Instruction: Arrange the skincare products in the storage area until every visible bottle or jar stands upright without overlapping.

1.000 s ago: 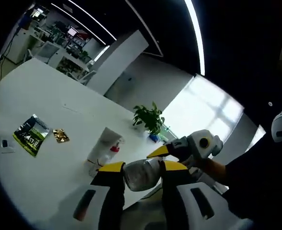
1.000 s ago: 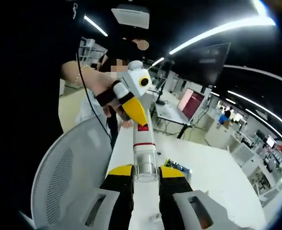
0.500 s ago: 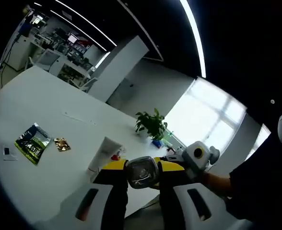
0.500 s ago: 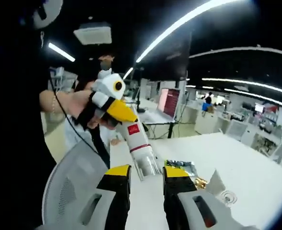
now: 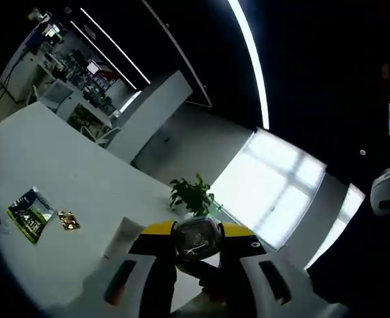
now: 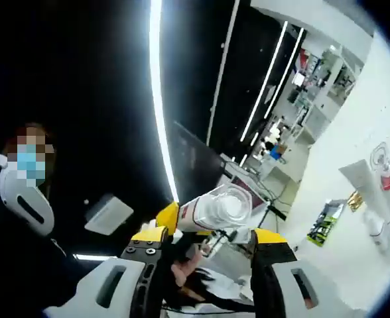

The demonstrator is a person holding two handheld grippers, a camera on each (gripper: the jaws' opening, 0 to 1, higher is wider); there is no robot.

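My left gripper [image 5: 197, 233] is shut on a white bottle [image 5: 197, 242], whose round end faces the left gripper view's camera. In the right gripper view the same bottle [image 6: 216, 207] shows its clear cap, with a yellow jaw of the left gripper [image 6: 168, 216] against its side. My right gripper [image 6: 211, 234] stands open, jaws wide apart just below the cap and not touching it. A white tube [image 5: 119, 237] lies on the white table [image 5: 42, 165]. The tube [image 6: 364, 184] also lies at the right of the right gripper view, beside a red-capped item [image 6: 385, 169].
A green packet [image 5: 28, 212] and a small gold packet [image 5: 67, 220] lie on the table's left part. A potted plant [image 5: 192, 193] stands at the far edge. A person's hand [image 6: 182, 273] shows behind the right jaws. Ceiling lights and office desks lie beyond.
My right gripper has opened and let go of the bottle's cap end. Both views have tilted up toward the ceiling. The left gripper still holds the bottle.
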